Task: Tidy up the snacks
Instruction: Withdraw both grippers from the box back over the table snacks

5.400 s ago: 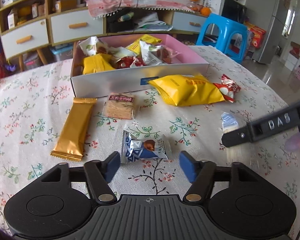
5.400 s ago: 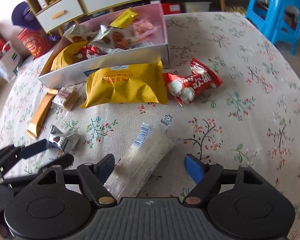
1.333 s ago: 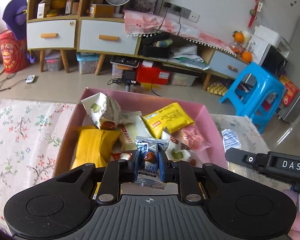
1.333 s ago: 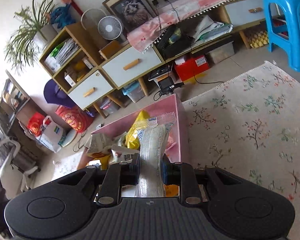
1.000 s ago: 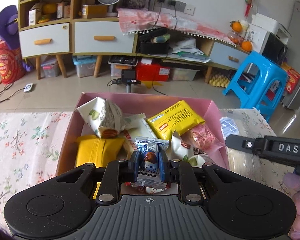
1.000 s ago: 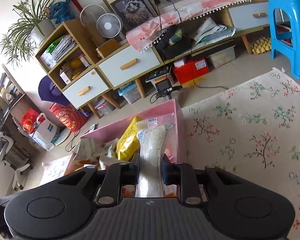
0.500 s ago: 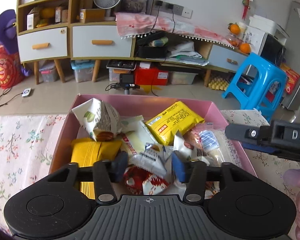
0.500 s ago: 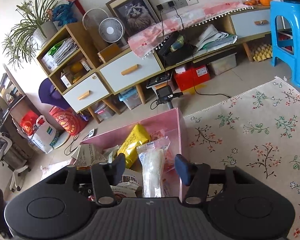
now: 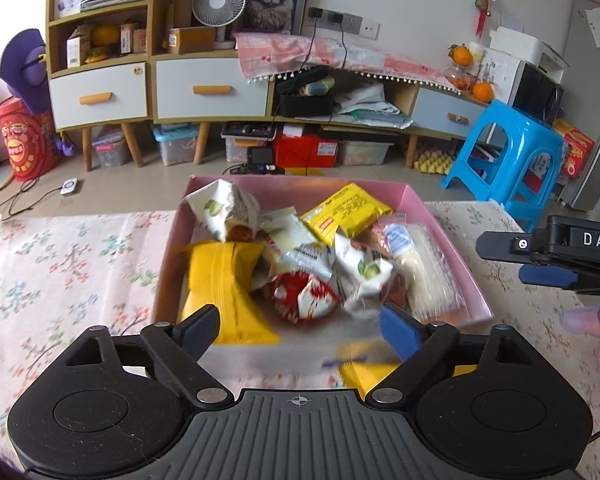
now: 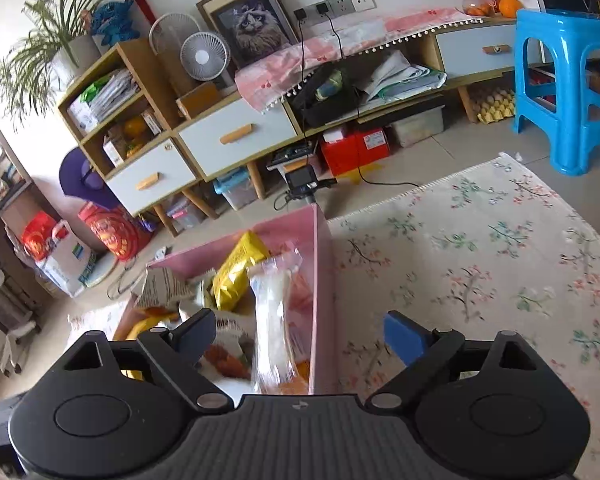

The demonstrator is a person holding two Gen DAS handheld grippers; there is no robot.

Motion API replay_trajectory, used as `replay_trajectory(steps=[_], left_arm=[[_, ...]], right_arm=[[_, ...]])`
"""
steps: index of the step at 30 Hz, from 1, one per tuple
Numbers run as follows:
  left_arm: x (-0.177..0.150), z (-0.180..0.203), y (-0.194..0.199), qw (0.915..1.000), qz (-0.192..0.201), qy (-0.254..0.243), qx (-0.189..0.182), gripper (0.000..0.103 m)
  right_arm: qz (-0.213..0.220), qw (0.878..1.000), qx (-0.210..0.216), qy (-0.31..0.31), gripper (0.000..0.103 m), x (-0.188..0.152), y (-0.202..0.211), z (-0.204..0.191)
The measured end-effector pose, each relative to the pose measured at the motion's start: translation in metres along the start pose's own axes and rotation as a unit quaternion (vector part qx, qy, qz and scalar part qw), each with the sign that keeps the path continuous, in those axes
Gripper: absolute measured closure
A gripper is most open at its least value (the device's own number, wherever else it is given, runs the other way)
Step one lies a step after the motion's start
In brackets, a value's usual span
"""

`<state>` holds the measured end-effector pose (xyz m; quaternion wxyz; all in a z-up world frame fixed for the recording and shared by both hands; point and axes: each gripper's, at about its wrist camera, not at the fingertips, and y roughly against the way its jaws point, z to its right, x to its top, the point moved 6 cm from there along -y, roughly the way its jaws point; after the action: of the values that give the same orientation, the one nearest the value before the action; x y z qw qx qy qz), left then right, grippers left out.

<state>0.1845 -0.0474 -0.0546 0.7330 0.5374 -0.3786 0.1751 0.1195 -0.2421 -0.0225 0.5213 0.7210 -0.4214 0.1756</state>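
The pink box (image 9: pixel 452 236) sits on the flowered tablecloth (image 9: pixel 72 264) right ahead of me, and it is crowded with snacks: a clear long packet (image 9: pixel 428 268) lies along its right wall, a yellow pouch (image 9: pixel 216 280) along the left, a flat yellow pack (image 9: pixel 346 214) at the back, and red-and-white and white wrappers jumbled in the middle. From my right wrist the same clear long packet (image 10: pixel 274 312) rests inside, against the pink wall, free of my pads. My left gripper (image 9: pixel 298 326) is opening, jaws spread wide with nothing between them but the view down onto the pile; my right gripper (image 10: pixel 300 332) is opening too, and the packet under it lies in the box, not pinched. So I judge this to be the drop-off step just finishing, both claws released over the box. A yellow pack (image 9: pixel 364 372) shows on the cloth in front of the box's near wall, blurred, so I judge more is left to gather; the next move calls for backing away from the box and swinging down to the cloth for another snack. For writing, I can read "DAS" on my right gripper's body in the left view; the wrappers' print is too smeared to make out.
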Motion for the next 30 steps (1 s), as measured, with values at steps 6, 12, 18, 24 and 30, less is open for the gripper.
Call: replay_trajectory(steps=[6, 12, 18, 24, 30], left_arm=[[-0.015, -0.007, 0.023, 0.9997, -0.005, -0.011, 0.019, 0.007], [-0.032, -0.017, 0.042, 0.9995, -0.018, -0.012, 0.024, 0.007], [-0.045, -0.024, 0.059, 0.9990, -0.007, -0.033, 0.031, 0.005], [-0.054, -0.032, 0.065, 0.9980, 0.012, -0.057, 0.024, 0.005], [-0.058, -0.043, 0.062, 0.9964, 0.010, -0.075, 0.039, 0.005]], right_arm=[[-0.004, 1.000, -0.012, 0.014, 0.012, -0.008, 0.018, -0.005], [-0.011, 0.999, -0.029, 0.027, 0.011, -0.019, 0.032, -0.006], [0.000, 0.997, -0.047, 0.065, 0.011, -0.034, 0.042, -0.005], [0.007, 0.993, -0.032, 0.111, 0.010, -0.035, 0.055, -0.010], [0.000, 0.988, -0.047, 0.147, 0.010, -0.049, 0.059, -0.005]])
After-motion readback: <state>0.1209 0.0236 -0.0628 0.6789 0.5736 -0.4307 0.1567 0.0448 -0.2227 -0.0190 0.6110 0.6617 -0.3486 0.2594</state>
